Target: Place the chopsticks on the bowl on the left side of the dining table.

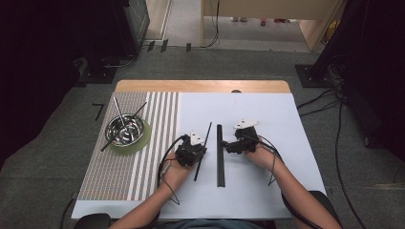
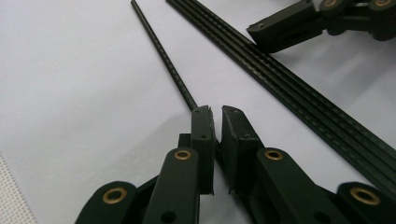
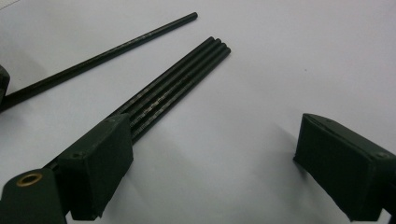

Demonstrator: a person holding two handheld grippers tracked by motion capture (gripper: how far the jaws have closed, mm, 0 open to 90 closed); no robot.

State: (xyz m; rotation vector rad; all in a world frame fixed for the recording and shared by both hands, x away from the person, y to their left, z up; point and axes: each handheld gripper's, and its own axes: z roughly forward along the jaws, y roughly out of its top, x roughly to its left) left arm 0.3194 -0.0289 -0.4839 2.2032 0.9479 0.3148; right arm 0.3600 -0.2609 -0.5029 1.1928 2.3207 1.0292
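Observation:
A single black chopstick (image 1: 206, 134) (image 2: 163, 51) lies slanted on the white mat (image 1: 267, 181). My left gripper (image 1: 199, 149) (image 2: 218, 116) is shut on it near its middle, with the pads pressed to its sides. Just to its right, a bundle of several black chopsticks (image 1: 219, 167) (image 2: 289, 93) (image 3: 177, 88) lies straight along the mat. My right gripper (image 1: 228, 145) (image 3: 219, 168) stands open and low at the bundle's right side. One of its jaws rests over the bundle and the other is far off over bare mat. The single chopstick (image 3: 107, 53) shows beyond.
A steel bowl (image 1: 125, 130) on a green coaster (image 1: 144, 138) sits at the left on a striped placemat (image 1: 119, 176), with thin sticks (image 1: 119, 112) leaning in it. The table's wooden far edge (image 1: 200, 86) lies beyond. Cables trail on the floor at the right.

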